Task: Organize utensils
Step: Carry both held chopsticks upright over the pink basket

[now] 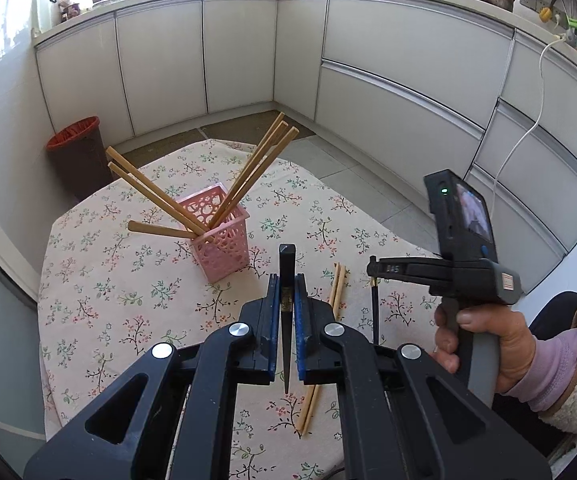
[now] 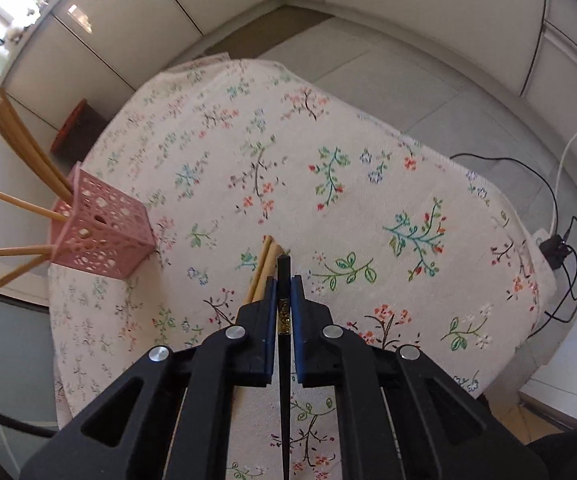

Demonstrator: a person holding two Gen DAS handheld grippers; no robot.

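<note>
A pink perforated basket [image 1: 220, 240] [image 2: 100, 236] stands on the floral tablecloth [image 1: 128, 280] with several wooden chopsticks [image 1: 248, 176] leaning out of it. My left gripper [image 1: 287, 280] is shut on a black chopstick [image 1: 287, 260], held upright just in front of the basket. To the right, a hand [image 1: 500, 344] holds my right gripper [image 1: 372, 270] [image 2: 284, 280], which is shut on a second black chopstick [image 1: 375, 312] [image 2: 283, 272] above the cloth. A pair of loose wooden chopsticks [image 1: 338, 288] [image 2: 264, 260] lies on the cloth between the two grippers.
A dark bin with a red liner [image 1: 76, 152] stands on the floor past the table's far left edge. White kitchen cabinets [image 1: 368, 80] wrap around behind. A power strip and black cables [image 2: 556, 248] lie on the floor off the table's right edge.
</note>
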